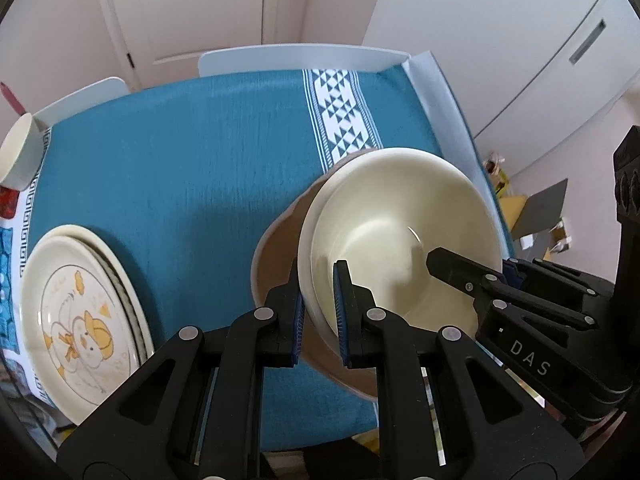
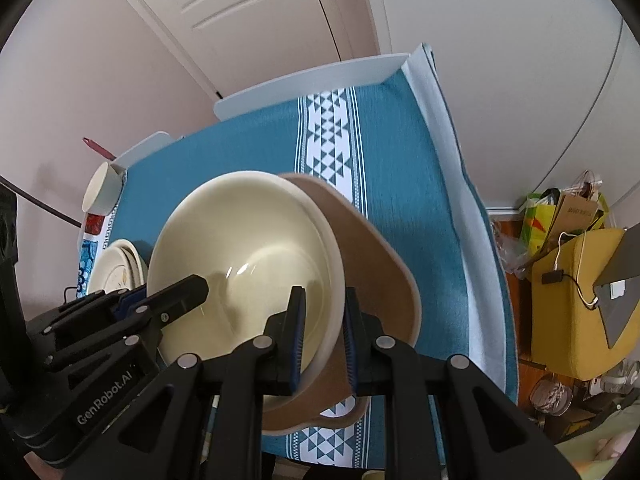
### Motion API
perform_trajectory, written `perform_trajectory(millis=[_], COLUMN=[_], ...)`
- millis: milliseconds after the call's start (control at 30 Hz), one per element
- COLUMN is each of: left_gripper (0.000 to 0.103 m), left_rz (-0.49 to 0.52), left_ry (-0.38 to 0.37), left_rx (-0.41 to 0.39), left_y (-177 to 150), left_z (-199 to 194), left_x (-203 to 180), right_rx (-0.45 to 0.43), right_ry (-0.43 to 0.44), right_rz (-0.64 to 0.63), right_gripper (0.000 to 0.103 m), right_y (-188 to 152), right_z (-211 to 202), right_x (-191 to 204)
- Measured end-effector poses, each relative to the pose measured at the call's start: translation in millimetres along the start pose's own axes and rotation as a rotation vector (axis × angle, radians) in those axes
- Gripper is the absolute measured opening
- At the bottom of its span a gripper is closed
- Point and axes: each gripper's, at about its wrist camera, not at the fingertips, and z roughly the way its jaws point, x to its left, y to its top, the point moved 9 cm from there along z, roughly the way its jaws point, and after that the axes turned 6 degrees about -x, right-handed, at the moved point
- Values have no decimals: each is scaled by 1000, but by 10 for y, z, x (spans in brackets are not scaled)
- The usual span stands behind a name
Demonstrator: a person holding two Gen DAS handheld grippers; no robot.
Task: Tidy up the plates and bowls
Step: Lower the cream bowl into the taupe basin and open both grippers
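A stack of two cream bowls [image 1: 400, 216] [image 2: 248, 236] sits over a brown bowl [image 1: 276, 256] [image 2: 380, 264], held tilted above the teal tablecloth. My left gripper [image 1: 320, 312] is shut on the cream bowls' left rim. My right gripper [image 2: 324, 332] is shut on their right rim; it also shows in the left wrist view [image 1: 472, 280]. The left gripper shows in the right wrist view [image 2: 176, 300]. A stack of cream plates [image 1: 76, 312] [image 2: 116, 268], the top one with a cartoon chick, lies at the table's left.
A small white cup [image 1: 18, 156] [image 2: 102, 192] stands at the far left edge. White chair backs [image 1: 300, 58] stand beyond the table. A yellow seat [image 2: 576, 300] and bags [image 2: 560, 212] crowd the floor to the right.
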Motion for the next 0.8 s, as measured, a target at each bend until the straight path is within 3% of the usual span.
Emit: perform_trajectory(millis=[533, 800], left_gripper=[12, 12], left_rz=[9, 39], left_ry=[33, 72], left_rx=[72, 62], left_y=[-47, -10], left_z=[242, 245], left_x=[17, 54], right_rx=[70, 109], right_ry=[-16, -86], right_rz=[-22, -115], right_gripper=[16, 16], right_y=[-126, -111], right_z=[240, 274], right_x=[-90, -31])
